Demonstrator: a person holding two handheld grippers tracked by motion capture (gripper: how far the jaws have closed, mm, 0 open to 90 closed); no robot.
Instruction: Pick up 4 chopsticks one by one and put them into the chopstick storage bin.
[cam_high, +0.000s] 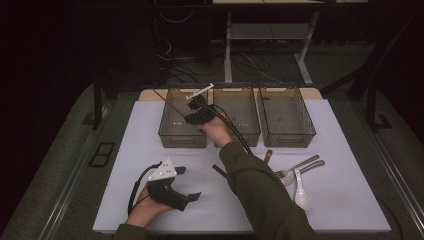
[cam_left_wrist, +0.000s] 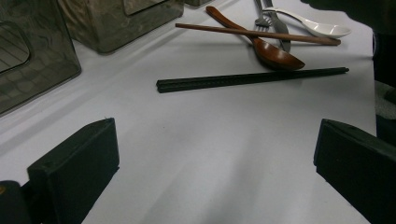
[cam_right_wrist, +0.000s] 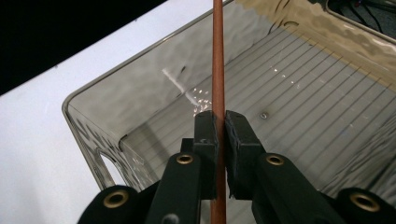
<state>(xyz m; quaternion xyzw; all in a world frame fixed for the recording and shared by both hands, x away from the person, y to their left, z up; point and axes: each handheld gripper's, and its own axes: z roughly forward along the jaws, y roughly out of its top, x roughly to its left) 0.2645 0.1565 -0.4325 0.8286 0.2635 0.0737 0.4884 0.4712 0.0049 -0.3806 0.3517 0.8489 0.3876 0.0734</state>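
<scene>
Now lower the right claw (cam_right_wrist: 219, 122), clamped on the slim brown wooden chopstick (cam_right_wrist: 218, 56), level into the leftmost smoky translucent plastic bin (cam_right_wrist: 93, 135); the left claw (cam_left_wrist: 210, 158) rests apart.

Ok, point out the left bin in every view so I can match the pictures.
High view: left bin, leftmost of three at the table's far side.
Left gripper view: top left corner.
Right gripper view: behind the right gripper, around its chopstick; bin floor.
Shared landmark: white table cover.
</scene>
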